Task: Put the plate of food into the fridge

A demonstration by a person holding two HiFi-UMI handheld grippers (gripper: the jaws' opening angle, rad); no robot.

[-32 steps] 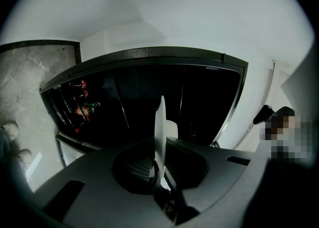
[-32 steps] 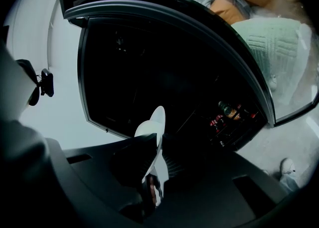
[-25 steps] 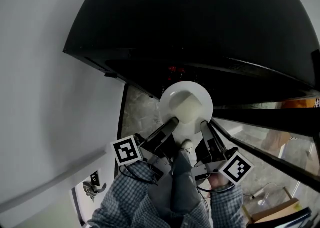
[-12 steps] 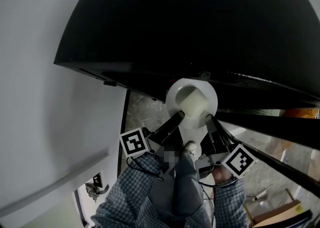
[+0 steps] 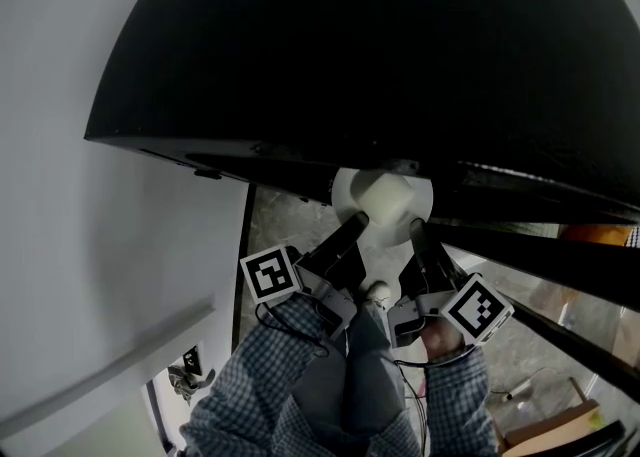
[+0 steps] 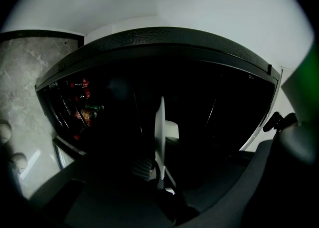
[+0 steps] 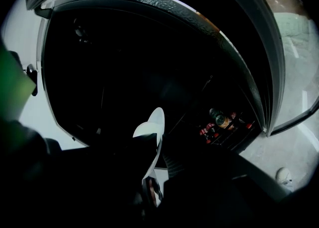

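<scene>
left gripper (image 5: 354, 224) is clamped on the near-left rim of the white plate (image 5: 383, 203), right gripper (image 5: 417, 231) clamped on the near-right rim. the plate carries a pale lump of food (image 5: 386, 193) and sits right at the dark mouth of the fridge (image 5: 400, 65), far edge tucked under the fridge's top lip. some bottles (image 7: 220, 120) show in a rack low inside the fridge
</scene>
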